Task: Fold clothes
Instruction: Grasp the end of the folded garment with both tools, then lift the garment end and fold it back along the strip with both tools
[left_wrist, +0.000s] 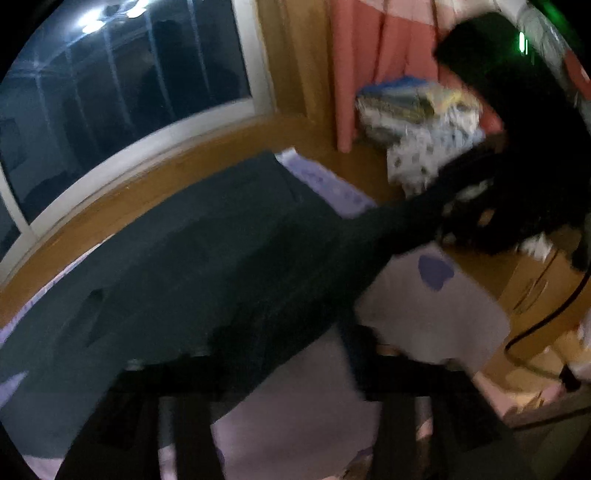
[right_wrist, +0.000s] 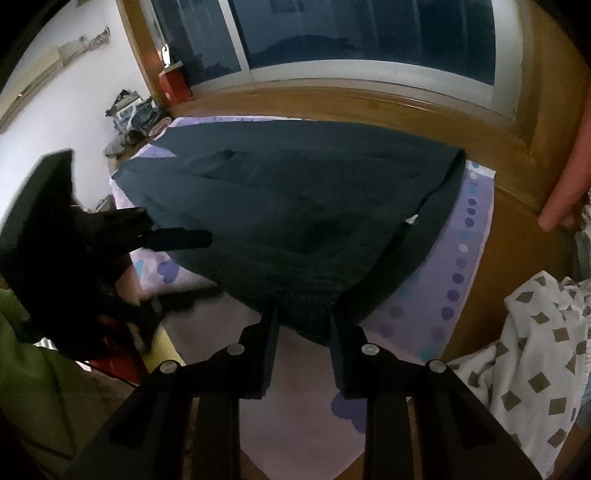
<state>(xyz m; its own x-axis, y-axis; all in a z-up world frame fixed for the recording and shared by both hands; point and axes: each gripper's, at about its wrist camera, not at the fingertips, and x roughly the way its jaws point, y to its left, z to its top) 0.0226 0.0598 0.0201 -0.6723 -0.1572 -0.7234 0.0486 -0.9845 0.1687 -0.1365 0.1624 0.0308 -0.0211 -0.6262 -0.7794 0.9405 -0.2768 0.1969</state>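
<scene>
Dark-green garment (right_wrist: 295, 206) | spread on lilac mat (right_wrist: 458, 258) | right gripper (right_wrist: 303, 325) pinching its near edge | left gripper (left_wrist: 288, 391) parted, empty

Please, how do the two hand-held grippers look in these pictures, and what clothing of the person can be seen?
The right gripper is matte black, with two flat rectangular fingers on angular arms fixed by round silver bolts. The left gripper is the same black build with a boxy body. A thin black cable hangs nearby. An olive-green sleeve shows at the edge.
</scene>
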